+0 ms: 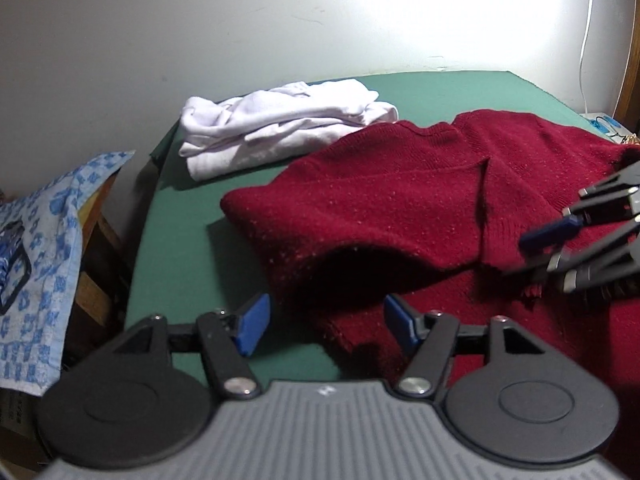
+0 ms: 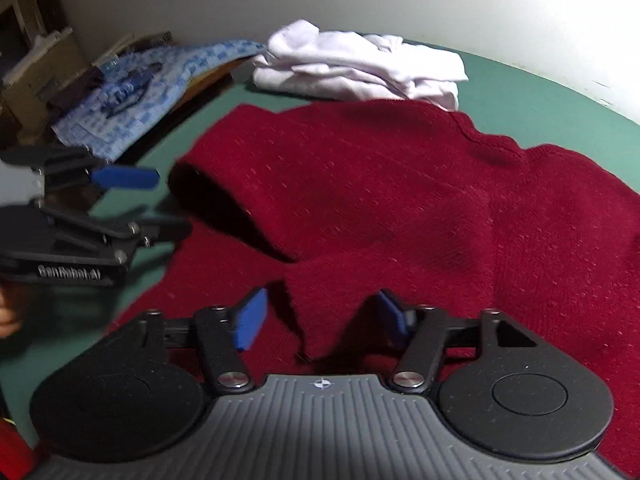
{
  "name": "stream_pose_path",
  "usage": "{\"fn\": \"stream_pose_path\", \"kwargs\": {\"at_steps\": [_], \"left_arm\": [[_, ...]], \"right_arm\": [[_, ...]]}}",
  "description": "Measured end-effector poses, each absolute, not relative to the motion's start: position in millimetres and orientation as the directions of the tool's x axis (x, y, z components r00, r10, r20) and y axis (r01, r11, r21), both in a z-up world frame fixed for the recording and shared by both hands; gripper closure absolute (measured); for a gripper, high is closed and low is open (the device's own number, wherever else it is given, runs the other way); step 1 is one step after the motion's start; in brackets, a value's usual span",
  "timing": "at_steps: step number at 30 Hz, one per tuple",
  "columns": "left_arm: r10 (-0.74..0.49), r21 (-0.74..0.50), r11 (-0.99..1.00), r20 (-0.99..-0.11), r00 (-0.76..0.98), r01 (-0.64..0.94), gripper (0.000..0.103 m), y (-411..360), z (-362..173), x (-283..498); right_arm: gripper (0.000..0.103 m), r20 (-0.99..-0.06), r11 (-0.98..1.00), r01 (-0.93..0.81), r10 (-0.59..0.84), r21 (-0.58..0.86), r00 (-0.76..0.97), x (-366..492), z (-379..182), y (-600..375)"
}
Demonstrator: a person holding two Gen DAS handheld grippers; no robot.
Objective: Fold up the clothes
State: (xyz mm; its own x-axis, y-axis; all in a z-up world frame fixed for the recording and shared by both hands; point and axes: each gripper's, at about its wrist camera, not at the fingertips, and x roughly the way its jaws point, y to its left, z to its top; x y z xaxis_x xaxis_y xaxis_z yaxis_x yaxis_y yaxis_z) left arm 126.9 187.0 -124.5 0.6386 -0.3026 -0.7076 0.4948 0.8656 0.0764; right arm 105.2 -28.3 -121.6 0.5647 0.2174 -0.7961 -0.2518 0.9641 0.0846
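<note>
A dark red knit sweater (image 1: pixel 400 208) (image 2: pixel 400 200) lies partly folded on the green table (image 1: pixel 180 240), with one rolled edge gaping open towards me. My left gripper (image 1: pixel 324 320) is open at the sweater's near left edge: its left pad is over bare table and its right pad over the knit. It also shows at the left of the right wrist view (image 2: pixel 160 200). My right gripper (image 2: pixel 320 316) stands open low over the sweater with a raised flap of knit between its pads, neither pad pressing on it. From the left wrist view it enters at the right edge (image 1: pixel 536 252).
A folded white garment (image 1: pixel 280 128) (image 2: pixel 360 68) sits at the back of the table. A blue patterned cloth (image 1: pixel 48 240) (image 2: pixel 140 92) drapes over furniture beyond the table's left edge. A white wall runs behind. A hand shows at the far left (image 2: pixel 8 316).
</note>
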Motion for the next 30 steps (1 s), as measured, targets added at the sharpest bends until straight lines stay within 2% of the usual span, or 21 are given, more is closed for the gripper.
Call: {"fn": "stream_pose_path", "kwargs": {"at_steps": [1,2,7,9,14,17,18,20,22,23,24,30], "left_arm": [[-0.298,0.085,0.864,-0.708,0.641,0.496,0.035,184.5,-126.0,129.2],[-0.290,0.095,0.864,-0.709,0.643,0.495,0.034,182.4,-127.3,130.9],[-0.262,0.126,0.864,-0.715,0.649,0.488,0.031,177.4,-131.9,138.5],[-0.255,0.137,0.860,-0.717,0.649,0.491,0.030,173.8,-133.6,140.6],[-0.231,0.180,0.852,-0.715,0.660,0.492,0.022,163.5,-143.2,140.7],[-0.229,0.172,0.860,-0.711,0.664,0.481,0.022,163.3,-142.9,142.9],[-0.230,0.166,0.863,-0.712,0.663,0.478,0.027,163.3,-142.6,144.1],[-0.231,0.155,0.869,-0.712,0.663,0.469,0.047,163.7,-140.9,148.0],[-0.228,0.144,0.879,-0.711,0.665,0.455,0.075,163.6,-136.8,154.0],[-0.228,0.135,0.884,-0.709,0.667,0.447,0.082,163.8,-134.0,157.3],[-0.229,0.127,0.889,-0.708,0.668,0.439,0.086,164.1,-131.3,160.7],[-0.226,0.126,0.905,-0.666,0.711,0.406,0.091,153.4,-106.2,172.0]], "right_arm": [[0.097,-0.799,0.973,-0.217,0.196,0.084,0.569,105.6,-121.9,-35.8],[0.101,-0.789,0.978,-0.176,0.197,0.114,0.581,105.6,-119.5,-46.7],[0.101,-0.687,0.998,-0.059,0.027,-0.024,0.726,82.9,-94.8,-72.4],[0.101,-0.662,0.998,-0.051,0.007,-0.048,0.750,75.3,-89.2,-75.5],[0.101,-0.646,0.998,0.035,-0.054,-0.043,0.761,72.4,-90.9,-86.9],[0.101,-0.642,0.997,0.078,-0.078,-0.029,0.763,72.8,-91.5,-94.0],[0.101,-0.638,0.996,0.092,-0.080,-0.014,0.766,74.9,-88.6,-100.8],[0.101,-0.631,0.993,0.120,-0.082,0.018,0.771,80.1,-81.5,-116.1],[0.101,-0.619,0.987,0.149,-0.081,0.058,0.781,86.5,-73.3,-131.8],[0.101,-0.609,0.983,0.164,-0.080,0.083,0.789,90.7,-68.5,-139.9],[0.101,-0.597,0.978,0.177,-0.080,0.106,0.799,95.7,-63.2,-147.1],[0.101,-0.515,0.955,0.217,-0.086,0.201,0.853,111.4,-27.7,-191.5]]}}
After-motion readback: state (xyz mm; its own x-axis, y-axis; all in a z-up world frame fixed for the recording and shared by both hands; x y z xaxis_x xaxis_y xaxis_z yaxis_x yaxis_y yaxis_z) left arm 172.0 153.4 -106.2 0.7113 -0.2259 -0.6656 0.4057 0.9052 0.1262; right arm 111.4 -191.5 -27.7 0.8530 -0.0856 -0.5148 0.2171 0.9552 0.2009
